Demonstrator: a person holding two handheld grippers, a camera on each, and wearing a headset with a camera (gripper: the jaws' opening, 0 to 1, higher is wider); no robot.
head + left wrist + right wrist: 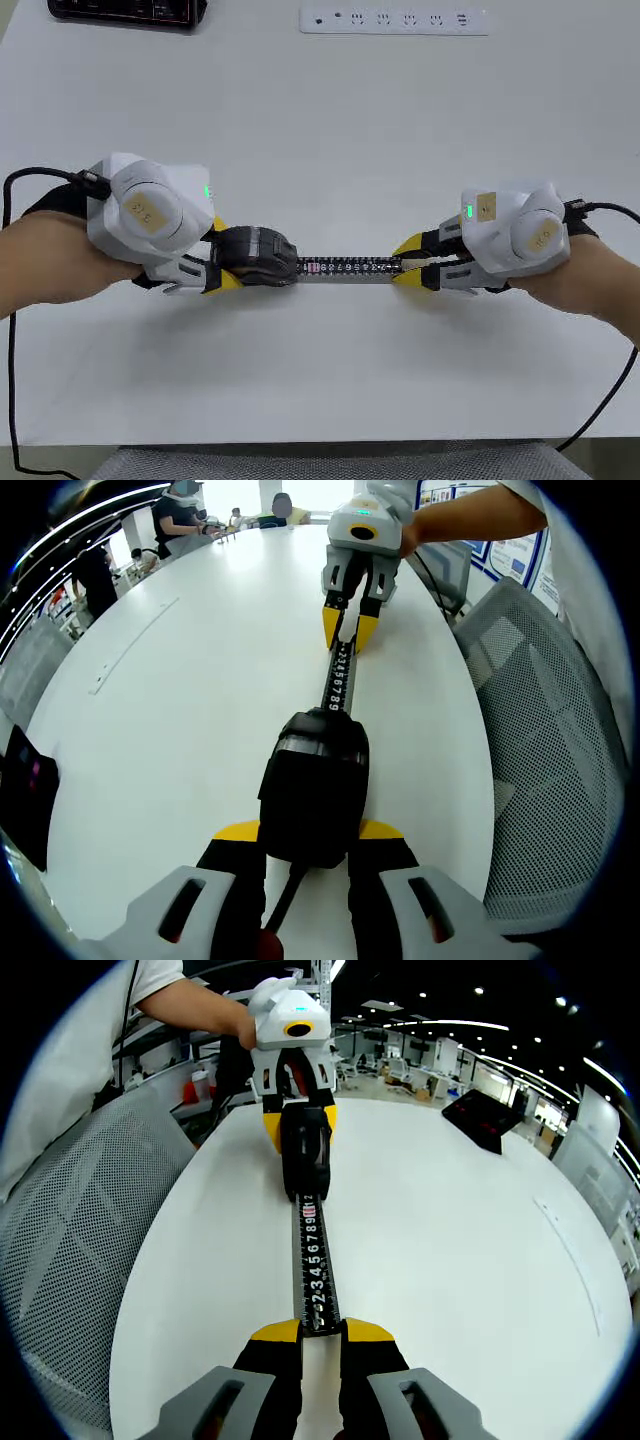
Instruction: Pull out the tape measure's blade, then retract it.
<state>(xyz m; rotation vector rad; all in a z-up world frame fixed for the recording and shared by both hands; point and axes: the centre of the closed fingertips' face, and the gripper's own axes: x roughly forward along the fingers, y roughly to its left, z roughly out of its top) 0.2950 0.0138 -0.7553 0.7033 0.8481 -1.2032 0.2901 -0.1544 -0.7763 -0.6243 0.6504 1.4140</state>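
Tape measure (258, 256), boxy and black, pinched by left gripper (224, 253); right gripper (406, 263) pinches its flat blade (345, 267).

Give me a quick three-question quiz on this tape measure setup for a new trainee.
1. True or false: the left gripper is clamped on the blade.
2. The blade is: A) fully wound in; B) partly out, stretched between the case and the right gripper; C) lying loose with nothing gripping it.
3. Fill in: the long white thing at the table's far edge is a ____.
Key: 1 false, it holds the case; 2 B; 3 power strip.
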